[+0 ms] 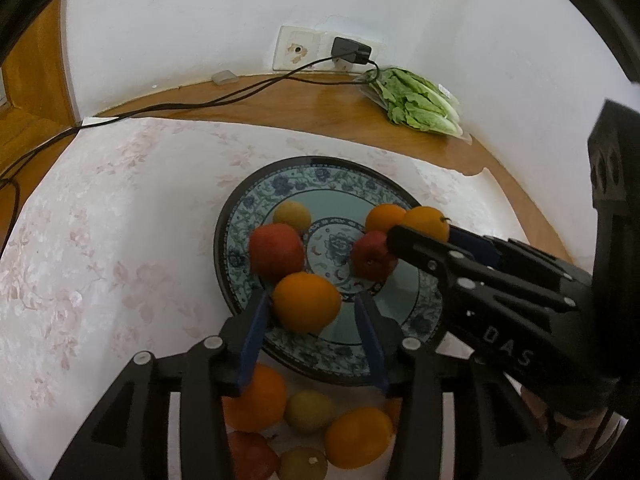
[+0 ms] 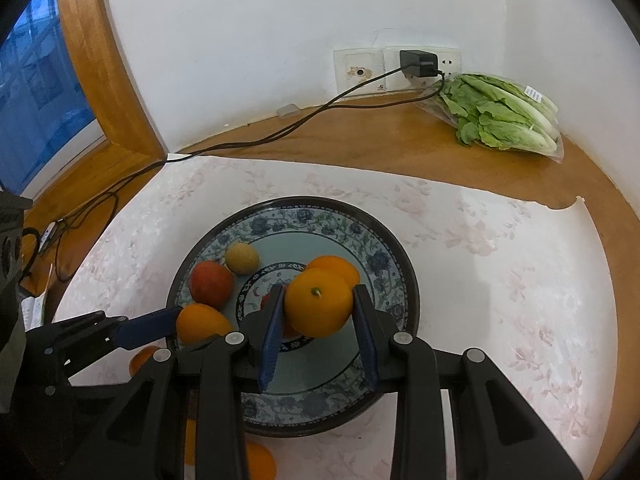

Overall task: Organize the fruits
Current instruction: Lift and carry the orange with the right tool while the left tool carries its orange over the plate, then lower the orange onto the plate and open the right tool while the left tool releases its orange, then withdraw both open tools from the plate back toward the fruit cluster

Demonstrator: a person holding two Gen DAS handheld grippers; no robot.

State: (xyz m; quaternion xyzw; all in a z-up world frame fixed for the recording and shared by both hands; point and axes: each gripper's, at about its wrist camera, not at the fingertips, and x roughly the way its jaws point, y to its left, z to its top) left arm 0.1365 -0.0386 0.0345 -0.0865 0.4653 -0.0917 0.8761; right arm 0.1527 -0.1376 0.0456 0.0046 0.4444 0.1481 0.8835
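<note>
Blue floral plate [image 2: 384, 264], orange oranges [image 2: 319, 307], pink-flowered white cloth [image 2: 500, 280]

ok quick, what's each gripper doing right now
Left gripper: fingers around an orange over the plate; grip or release cannot be told.
Right gripper: shut on another orange.

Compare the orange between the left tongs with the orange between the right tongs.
The left tongs frame their orange loosely: a gap shows at the right finger, and it appears to rest on the blue floral plate near the front rim. The right tongs press both pads against their orange, over the plate's middle, stem facing the camera. No stem shows on the left one. Both are round, smooth and similar in size.
</note>
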